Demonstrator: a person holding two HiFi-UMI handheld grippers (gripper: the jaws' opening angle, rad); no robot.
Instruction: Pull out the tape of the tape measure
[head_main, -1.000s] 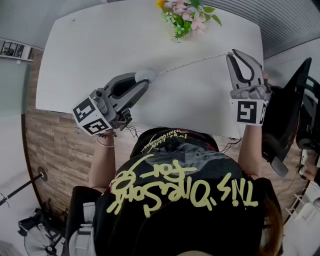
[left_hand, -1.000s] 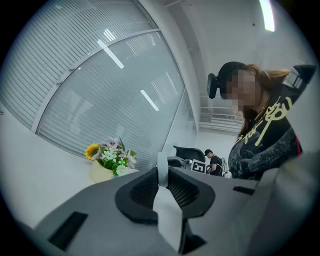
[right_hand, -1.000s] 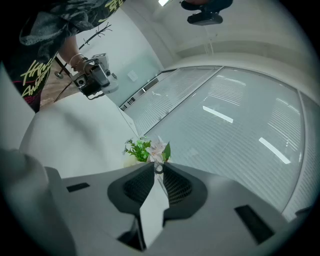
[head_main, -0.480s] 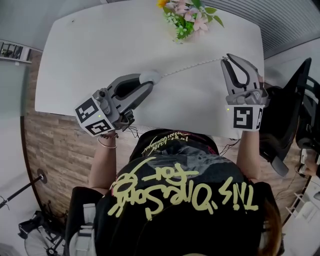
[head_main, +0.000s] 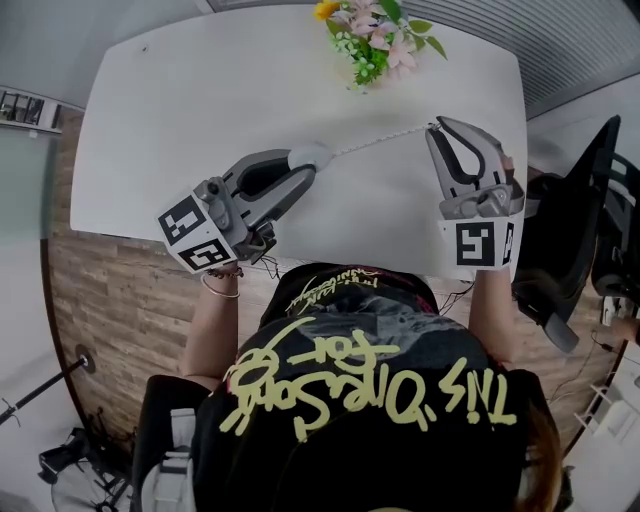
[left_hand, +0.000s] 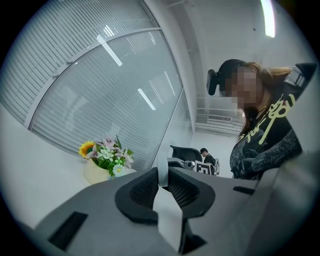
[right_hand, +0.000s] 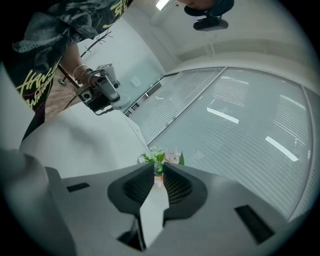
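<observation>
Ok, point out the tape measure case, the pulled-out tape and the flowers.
tape measure case (head_main: 308, 157): head view, middle of its white round body.
tape (head_main: 380, 141): head view, midway along the pulled-out stretch.
flowers (head_main: 376, 40): head view, middle of the bunch.

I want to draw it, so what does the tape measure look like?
The tape measure has a small, round, white case, pinched on its flat sides by the left hand-held gripper. A thin pale tape with tiny marks comes out of it and stretches nearly straight over the white table to the right hand-held gripper, which pinches its end.
</observation>
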